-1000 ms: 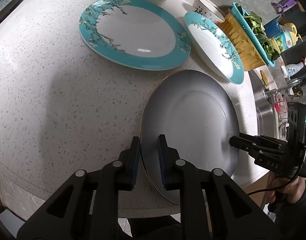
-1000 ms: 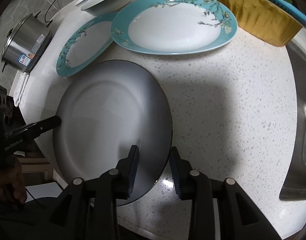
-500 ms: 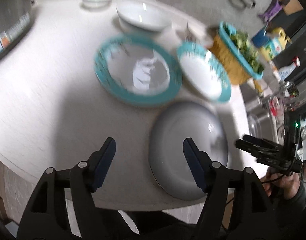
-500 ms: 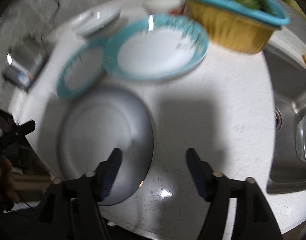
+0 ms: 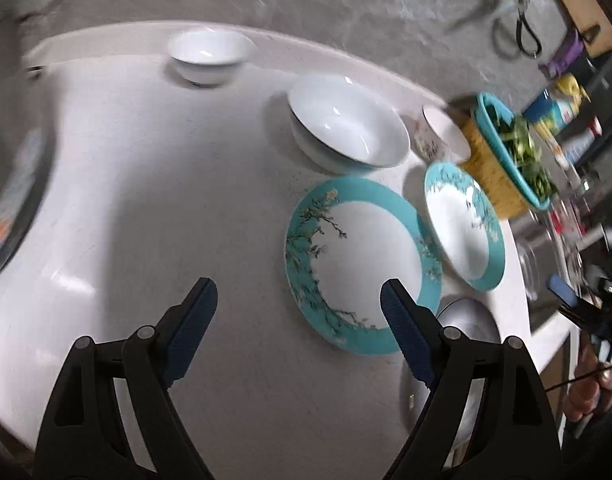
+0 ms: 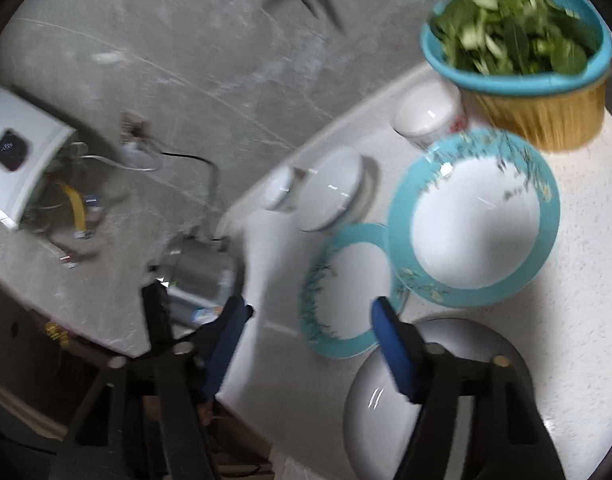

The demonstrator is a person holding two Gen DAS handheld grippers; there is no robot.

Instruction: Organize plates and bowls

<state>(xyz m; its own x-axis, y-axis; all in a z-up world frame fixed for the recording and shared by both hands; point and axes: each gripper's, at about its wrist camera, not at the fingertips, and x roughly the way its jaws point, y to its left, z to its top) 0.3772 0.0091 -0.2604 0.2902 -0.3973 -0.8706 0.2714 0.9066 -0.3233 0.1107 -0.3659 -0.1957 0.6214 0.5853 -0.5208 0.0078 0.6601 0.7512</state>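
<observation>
The grey plate (image 5: 469, 320) (image 6: 373, 432) lies flat at the counter's near edge, free of both grippers. Behind it lie a flat teal-rimmed plate (image 5: 361, 264) (image 6: 345, 280) and a deeper teal-rimmed plate (image 5: 463, 226) (image 6: 477, 220). Further back stand a large white bowl (image 5: 347, 128) (image 6: 329, 188), a small white bowl (image 5: 206, 56) and a patterned cup (image 5: 441, 136) (image 6: 425, 116). My left gripper (image 5: 297, 292) hangs above the counter, jaws opening wide, nothing between them. My right gripper (image 6: 310, 308) hovers over the grey plate's left rim, jaws closing, nothing between them.
A teal and yellow colander (image 5: 505, 152) (image 6: 517, 40) of greens stands at the back right, with bottles (image 5: 561, 108) beyond it. A steel pot (image 6: 202, 276) sits at the counter's left end. Bare white counter (image 5: 146, 200) stretches left of the plates.
Both grippers have let go of the grey plate, opened and lifted away. The left one swung left, so the plates sit to its right. The right one tilted up toward the wall.
</observation>
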